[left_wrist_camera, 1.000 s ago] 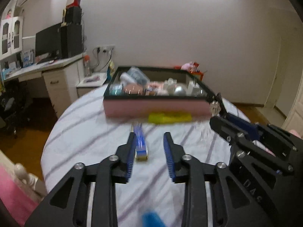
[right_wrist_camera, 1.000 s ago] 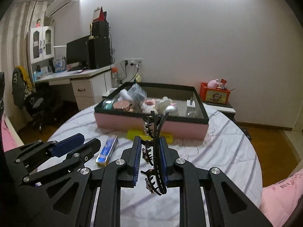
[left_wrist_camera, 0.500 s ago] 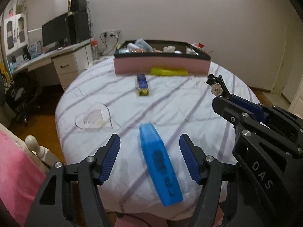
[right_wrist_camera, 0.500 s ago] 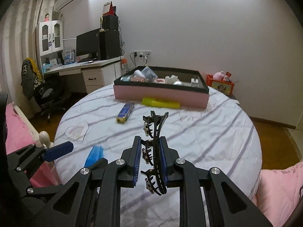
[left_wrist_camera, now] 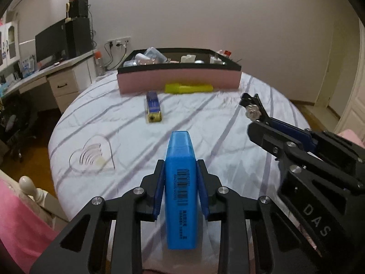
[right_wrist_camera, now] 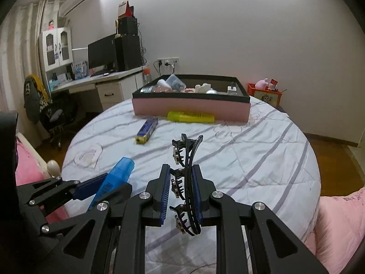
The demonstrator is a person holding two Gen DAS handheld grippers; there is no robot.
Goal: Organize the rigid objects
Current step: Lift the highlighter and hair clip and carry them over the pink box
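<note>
Left hand-held gripper (left_wrist_camera: pixel 180 186) is closing its blue ribbed pads on the sides of the blue case (left_wrist_camera: pixel 181 189), a flat, smooth plastic block with a barcode on its top face and a tapered translucent cap pointing away; the pads are meeting it about midway along. It is lying at the near edge of the bed (left_wrist_camera: pixel 205 123), and I cannot tell whether it is off the cover yet. Right hand-held gripper (right_wrist_camera: pixel 181 190) is clenched on a black hair clip (right_wrist_camera: pixel 186 182), a thin curved spine with comb teeth and small metal studs, standing upright between the pads and jutting out past them.

Both are sitting over a round bed with a soft quilted white cover crossed by grey stripes. Further out, a small blue and gold box (left_wrist_camera: pixel 153 107) is lying lengthwise, a clear heart-shaped piece (left_wrist_camera: pixel 93 156) is resting flat to the left, and a yellow marker (left_wrist_camera: pixel 189 88) is lying just in front of the tray (left_wrist_camera: pixel 180 81), a pink-walled, black-rimmed box already crowded with small items.

Judging by this, the step in hand is the pickup of the case while the clip is being carried. The next move seems to call for a firm squeeze on slippery plastic, a lift clear of the cover, then a carry across to the tray without snagging the clip's teeth
</note>
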